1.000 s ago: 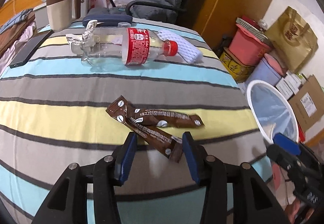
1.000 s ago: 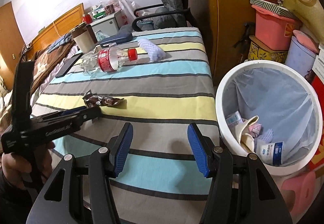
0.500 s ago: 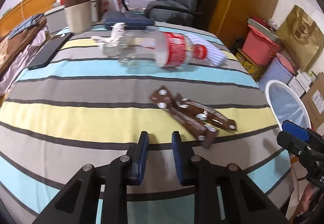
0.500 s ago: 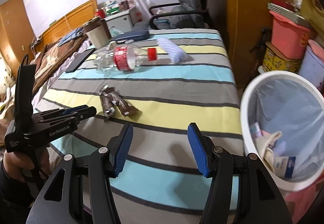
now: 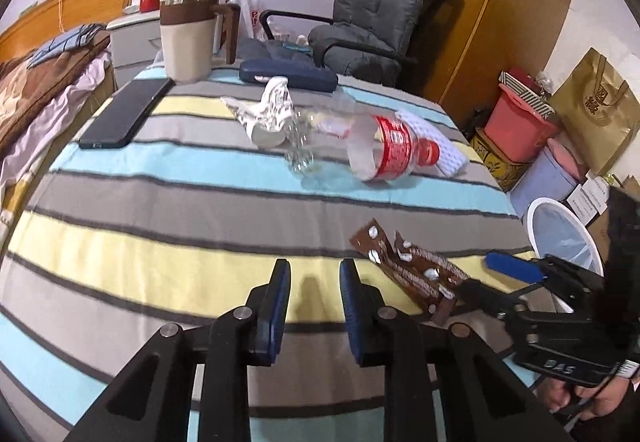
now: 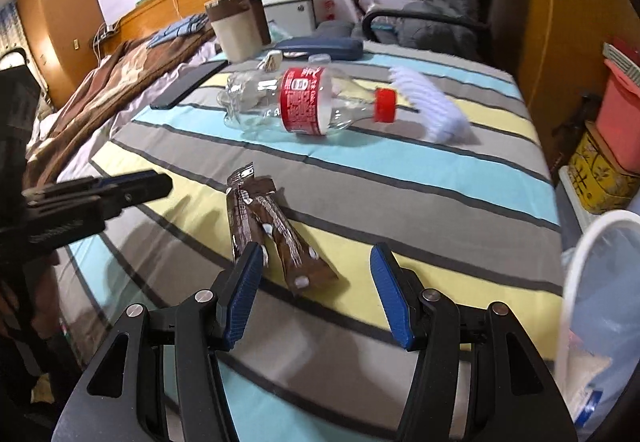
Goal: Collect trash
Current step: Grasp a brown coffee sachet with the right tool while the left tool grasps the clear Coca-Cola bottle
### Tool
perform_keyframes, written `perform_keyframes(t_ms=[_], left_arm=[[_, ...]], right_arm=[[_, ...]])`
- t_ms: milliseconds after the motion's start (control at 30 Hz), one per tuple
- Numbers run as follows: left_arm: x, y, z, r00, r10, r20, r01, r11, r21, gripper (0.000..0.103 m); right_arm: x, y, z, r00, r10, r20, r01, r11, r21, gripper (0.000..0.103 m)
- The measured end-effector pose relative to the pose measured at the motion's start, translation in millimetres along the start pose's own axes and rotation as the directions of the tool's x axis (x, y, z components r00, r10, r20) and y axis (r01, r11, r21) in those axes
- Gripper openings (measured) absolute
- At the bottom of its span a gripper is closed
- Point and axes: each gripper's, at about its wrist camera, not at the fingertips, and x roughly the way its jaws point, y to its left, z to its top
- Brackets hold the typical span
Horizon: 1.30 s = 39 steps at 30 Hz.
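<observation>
Striped bed, near edge: right gripper wide open, straddling brown wrappers for pickup; left gripper narrowly open, empty.

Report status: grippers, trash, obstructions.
Left gripper open, narrow, empty. Right gripper open, at the brown wrappers. Bottle lying on the table. Nothing in the way.

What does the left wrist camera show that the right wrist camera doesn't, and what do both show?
Only the left wrist view shows the gold paper bag and all of the crumpled white wrapper. Only the right wrist view shows the wooden door and the open right gripper from behind. Both show the brown snack wrappers, the plastic bottle, the phone, the white bin and the left gripper.
</observation>
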Motion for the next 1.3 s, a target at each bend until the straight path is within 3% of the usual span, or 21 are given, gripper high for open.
perform_keyframes(t_ms=[100, 200, 367, 533, 733, 867, 1000, 1100, 1300], left_arm=[[3.2, 1.9, 12.7, 1.0, -0.014, 0.01, 0.014, 0.999, 0.03, 0.037], [10.7, 1.7, 29.4, 0.999, -0.017, 0.028, 0.015, 0.998, 0.069, 0.039], [28.8, 0.1, 56.6, 0.998, -0.042, 0.042, 0.038, 0.994, 0.099, 0.049], [52.0, -6.7, 69.0, 0.996, -0.091, 0.009, 0.089, 0.989, 0.118, 0.051], [48.4, -24.2, 57.2, 0.988, -0.155, -0.022, 0.157, 0.975, 0.159, 0.051], [30.1, -46.8, 43.3, 0.97, -0.237, -0.048, 0.242, 0.944, 0.223, 0.051], [15.5, -53.9, 48.9, 0.979, -0.206, 0.004, 0.197, 0.942, 0.271, 0.052], [19.2, -52.1, 63.9, 0.989, -0.143, 0.04, 0.128, 0.956, 0.264, 0.064], [54.7, -69.4, 79.6, 0.994, -0.111, -0.015, 0.111, 0.958, 0.263, 0.07]], right_arm=[[7.4, -2.2, 0.5, 1.0, 0.005, -0.031, -0.005, 1.0, -0.004, 0.047], [5.3, -2.9, -0.2, 0.999, -0.006, -0.032, 0.005, 1.0, -0.008, 0.033], [-2.3, -12.8, -4.4, 1.0, 0.001, -0.024, 0.0, 0.999, 0.034, 0.031], [-12.0, -23.0, -12.1, 0.999, -0.028, -0.019, 0.03, 0.996, 0.088, 0.03], [-22.2, -39.4, -21.3, 0.997, -0.073, -0.018, 0.075, 0.985, 0.156, 0.03], [-27.2, -47.2, -24.7, 0.996, -0.086, -0.016, 0.088, 0.98, 0.179, 0.03], [-30.3, -51.9, -26.4, 0.996, -0.093, -0.01, 0.093, 0.975, 0.199, 0.03], [-30.9, -55.3, -26.4, 0.995, -0.098, -0.002, 0.096, 0.971, 0.217, 0.03], [-32.6, -62.9, -26.8, 0.994, -0.11, 0.011, 0.104, 0.964, 0.245, 0.03]])
